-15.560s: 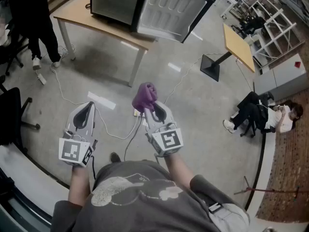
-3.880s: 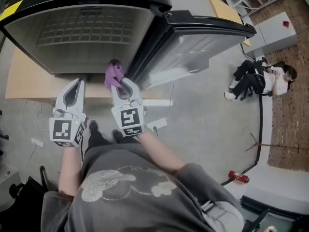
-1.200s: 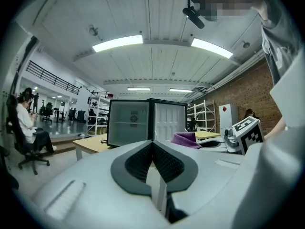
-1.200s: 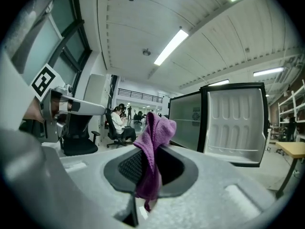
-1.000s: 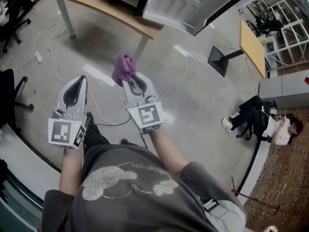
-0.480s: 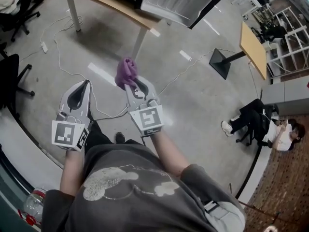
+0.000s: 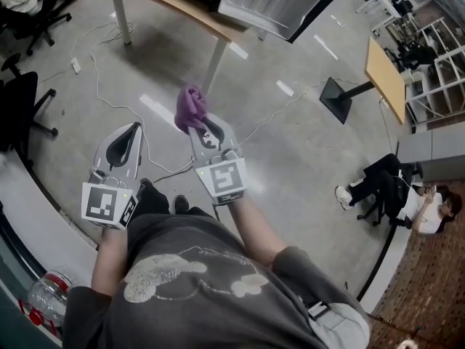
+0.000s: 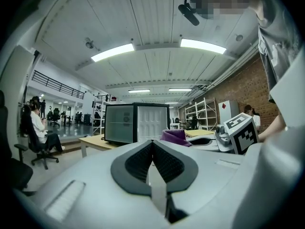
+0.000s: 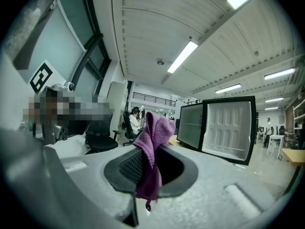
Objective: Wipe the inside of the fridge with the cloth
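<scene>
The right gripper (image 7: 203, 126) is pinching the purple cloth (image 7: 190, 106) far back from the open mini fridge (image 7: 270, 2), the left gripper (image 7: 133, 131) is hanging pressed together and empty, and I think stepping close first, then rubbing the cloth flat inside, is going to work best.

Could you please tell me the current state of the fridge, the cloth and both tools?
fridge: door open.
cloth: bunched, clamped in the right tool.
right tool: shut on the cloth.
left tool: shut, nothing between its jaws.
</scene>
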Tool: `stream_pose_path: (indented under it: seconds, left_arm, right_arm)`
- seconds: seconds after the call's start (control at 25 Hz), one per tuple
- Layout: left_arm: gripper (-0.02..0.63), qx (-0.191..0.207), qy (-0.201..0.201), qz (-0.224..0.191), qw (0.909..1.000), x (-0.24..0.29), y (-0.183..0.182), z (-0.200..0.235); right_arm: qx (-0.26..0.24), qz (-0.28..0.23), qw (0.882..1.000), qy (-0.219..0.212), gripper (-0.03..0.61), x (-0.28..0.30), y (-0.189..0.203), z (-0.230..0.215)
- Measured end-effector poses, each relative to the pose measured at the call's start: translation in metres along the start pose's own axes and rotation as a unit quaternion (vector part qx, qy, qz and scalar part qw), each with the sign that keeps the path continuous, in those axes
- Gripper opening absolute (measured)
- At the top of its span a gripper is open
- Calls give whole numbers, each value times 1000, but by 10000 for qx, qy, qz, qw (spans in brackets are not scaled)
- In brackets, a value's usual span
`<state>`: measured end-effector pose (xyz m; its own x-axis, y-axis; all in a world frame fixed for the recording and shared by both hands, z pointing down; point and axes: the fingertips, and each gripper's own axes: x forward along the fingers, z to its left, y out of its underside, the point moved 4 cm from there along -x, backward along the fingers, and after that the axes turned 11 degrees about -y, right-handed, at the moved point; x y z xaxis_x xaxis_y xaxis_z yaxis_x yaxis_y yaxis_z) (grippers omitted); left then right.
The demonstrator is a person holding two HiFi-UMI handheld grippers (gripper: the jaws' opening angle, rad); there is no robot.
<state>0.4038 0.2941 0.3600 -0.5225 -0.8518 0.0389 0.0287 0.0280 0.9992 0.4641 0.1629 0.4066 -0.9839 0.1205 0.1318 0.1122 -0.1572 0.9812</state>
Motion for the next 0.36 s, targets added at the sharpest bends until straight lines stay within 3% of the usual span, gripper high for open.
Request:
stream_pose_path:
  seconds: [0.36]
  left_arm:
    - [18, -159, 32, 62, 9998, -5, 3, 17]
  right_arm:
    - [-231, 128, 9995, -160, 37, 19, -7, 19]
